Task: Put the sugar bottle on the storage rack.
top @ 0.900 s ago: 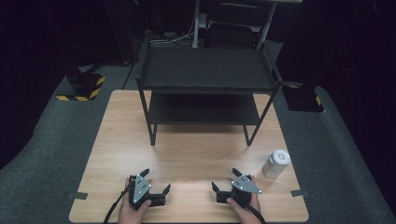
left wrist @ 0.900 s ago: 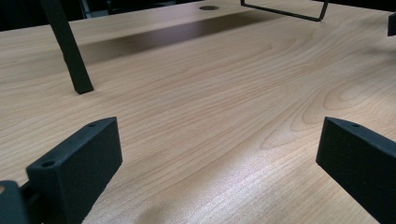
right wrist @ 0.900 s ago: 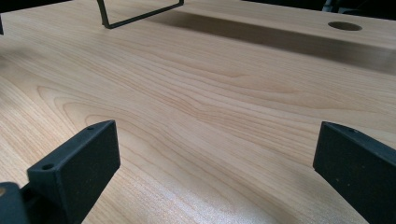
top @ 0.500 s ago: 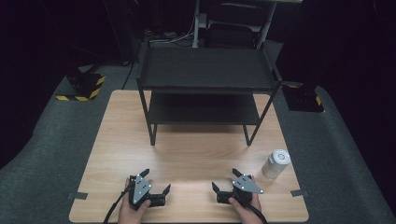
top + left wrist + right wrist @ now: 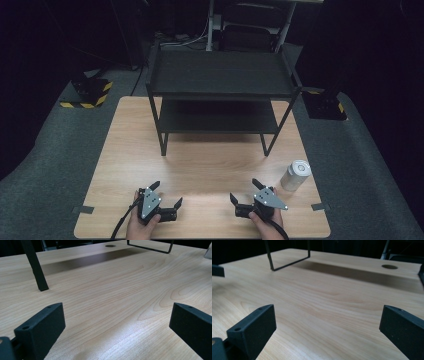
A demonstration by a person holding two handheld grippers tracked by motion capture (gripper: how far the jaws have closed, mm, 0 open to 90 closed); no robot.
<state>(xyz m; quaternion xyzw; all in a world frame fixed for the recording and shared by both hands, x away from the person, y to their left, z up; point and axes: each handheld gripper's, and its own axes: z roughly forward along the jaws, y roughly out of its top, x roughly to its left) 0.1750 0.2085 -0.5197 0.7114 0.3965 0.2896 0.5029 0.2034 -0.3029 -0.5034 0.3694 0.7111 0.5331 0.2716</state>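
Both grippers rest near the front edge of the wooden table (image 5: 210, 165), each held in a person's hand. My left gripper (image 5: 167, 193) stands open, angled toward the table's middle; its own view shows the wide-apart black jaws of the left gripper (image 5: 117, 315) with only bare wood between them. My right gripper (image 5: 244, 190) is open too, and the right gripper (image 5: 328, 315) has nothing between its jaws. A silvery can (image 5: 296, 173) stands upright just right of and beyond the right gripper.
A black two-tier metal shelf (image 5: 220, 75) stands at the back middle of the table, and its legs (image 5: 35, 267) reach down to the wood. A round cable hole (image 5: 389, 266) sits in the tabletop. Grey carpet surrounds the table.
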